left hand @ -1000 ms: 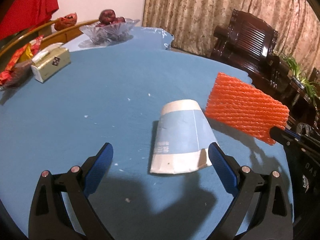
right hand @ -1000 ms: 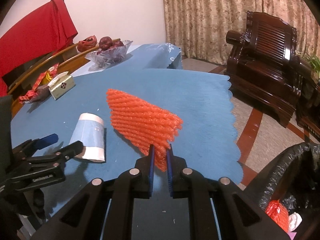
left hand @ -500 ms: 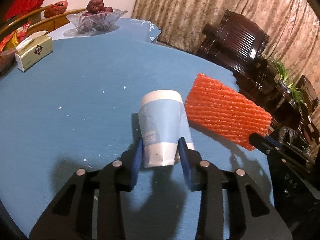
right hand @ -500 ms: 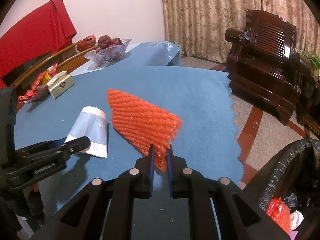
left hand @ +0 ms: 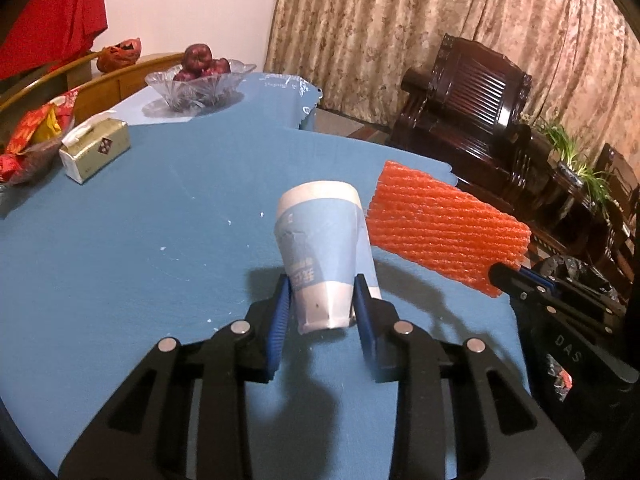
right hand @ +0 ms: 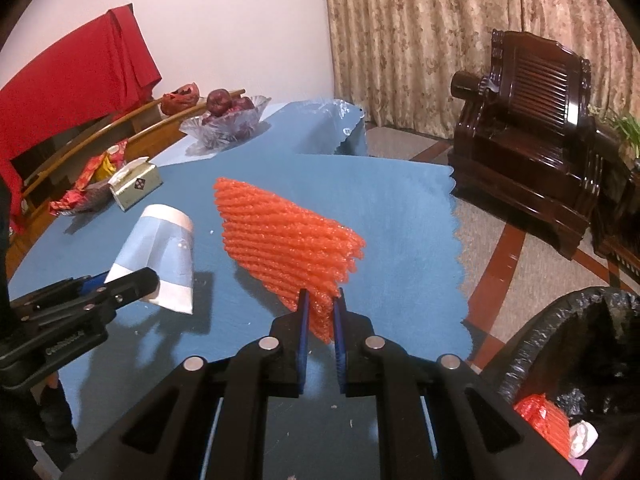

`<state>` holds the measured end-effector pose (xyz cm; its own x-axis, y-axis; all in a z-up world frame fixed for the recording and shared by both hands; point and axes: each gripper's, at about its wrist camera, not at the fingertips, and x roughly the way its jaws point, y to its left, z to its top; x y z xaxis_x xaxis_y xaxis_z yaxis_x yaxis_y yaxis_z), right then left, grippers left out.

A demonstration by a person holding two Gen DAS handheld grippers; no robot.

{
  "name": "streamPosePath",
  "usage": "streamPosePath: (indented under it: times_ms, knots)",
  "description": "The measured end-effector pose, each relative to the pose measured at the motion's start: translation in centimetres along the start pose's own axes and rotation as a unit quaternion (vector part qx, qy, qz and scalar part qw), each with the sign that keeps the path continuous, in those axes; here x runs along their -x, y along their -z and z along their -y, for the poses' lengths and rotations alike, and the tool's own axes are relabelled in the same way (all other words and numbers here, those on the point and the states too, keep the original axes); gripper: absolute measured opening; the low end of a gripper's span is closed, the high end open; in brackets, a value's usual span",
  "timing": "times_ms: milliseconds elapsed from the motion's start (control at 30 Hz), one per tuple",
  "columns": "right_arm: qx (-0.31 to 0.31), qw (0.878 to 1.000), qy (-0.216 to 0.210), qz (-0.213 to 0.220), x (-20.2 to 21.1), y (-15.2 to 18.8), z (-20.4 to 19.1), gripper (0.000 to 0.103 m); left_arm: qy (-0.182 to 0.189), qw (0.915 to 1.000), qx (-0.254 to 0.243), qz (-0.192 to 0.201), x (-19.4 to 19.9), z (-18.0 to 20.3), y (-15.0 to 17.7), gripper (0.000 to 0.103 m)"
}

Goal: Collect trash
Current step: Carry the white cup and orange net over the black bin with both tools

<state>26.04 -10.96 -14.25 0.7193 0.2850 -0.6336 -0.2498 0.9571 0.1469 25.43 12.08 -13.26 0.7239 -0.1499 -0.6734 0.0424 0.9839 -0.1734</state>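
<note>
A blue cloth covers the tabletop, its scalloped edge at the right. Far left on it stand a glass fruit bowl of dark red fruit, a gold tissue box nearer, and a dish of red-wrapped sweets at the left edge. White crumbs dot the middle.

The paper cup is pale blue with white bands at both ends and darker blue print, and at its 3 o'clock the foam net is bright orange with a ribbed diagonal weave. The surface wears a plain mid-blue cloth flecked with white crumbs; both grippers are black with blue pads. At 10 o'clock sits a gold-and-white tissue box, beyond it dark red apples in a clear cut-glass bowl, with beige floral curtains behind.
</note>
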Motion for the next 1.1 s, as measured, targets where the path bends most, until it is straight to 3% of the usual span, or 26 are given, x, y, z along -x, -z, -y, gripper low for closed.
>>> streamPosePath:
  times_ms: [500,1100]
  knots:
    - [0.017,1.000,0.001,0.015,6.9,0.9,-0.6,0.011,-0.015,0.9995,-0.013,0.024,7.3,1.6,1.3,0.030]
    - [0.019,0.998,0.027,0.051,16.9,2.9,1.8,0.011,0.028,0.9960,-0.050,0.069,15.5,7.7,2.5,0.031]
